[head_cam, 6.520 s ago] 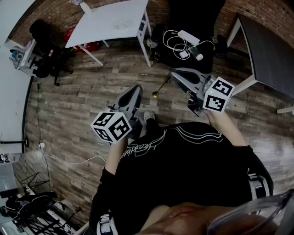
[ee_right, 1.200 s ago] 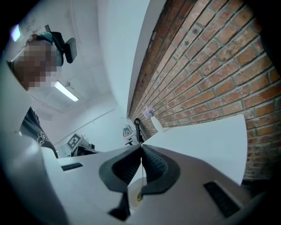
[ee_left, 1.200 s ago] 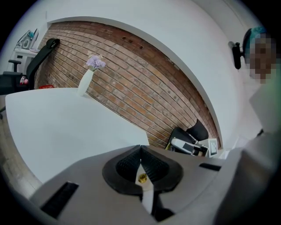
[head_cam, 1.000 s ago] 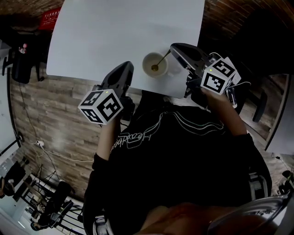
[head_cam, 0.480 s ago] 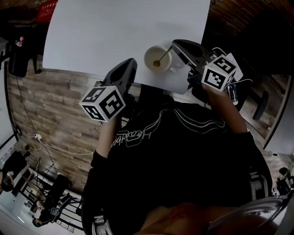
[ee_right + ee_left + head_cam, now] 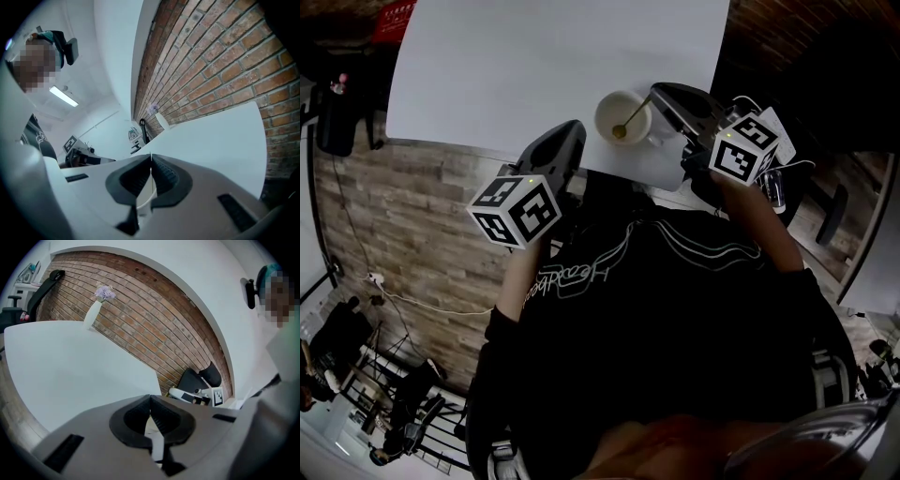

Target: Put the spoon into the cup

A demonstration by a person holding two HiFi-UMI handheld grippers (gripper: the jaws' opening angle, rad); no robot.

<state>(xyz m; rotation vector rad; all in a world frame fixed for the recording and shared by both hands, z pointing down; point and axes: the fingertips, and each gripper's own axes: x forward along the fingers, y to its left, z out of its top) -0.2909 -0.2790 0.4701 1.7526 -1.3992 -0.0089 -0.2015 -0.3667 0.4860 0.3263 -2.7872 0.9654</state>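
Note:
In the head view a white cup stands near the front right corner of the white table. A gold spoon leans in it, bowl inside the cup, handle slanting up and right. My right gripper is just right of the cup, and its jaws meet on the top of the handle. In the right gripper view the right gripper is shut, with a thin sliver of the handle at the tips. My left gripper hovers over the table's front edge, left of the cup, shut and empty; the left gripper faces the bare tabletop.
A white vase with flowers stands at the table's far end against a brick wall. Wood floor lies left of the person. A dark chair and cables are to the right, beyond the table's edge.
6.5 s ago the spoon hung from my right gripper over the floor, away from the table. Now its bowl is in the cup. Almost nothing has moved in the last half second.

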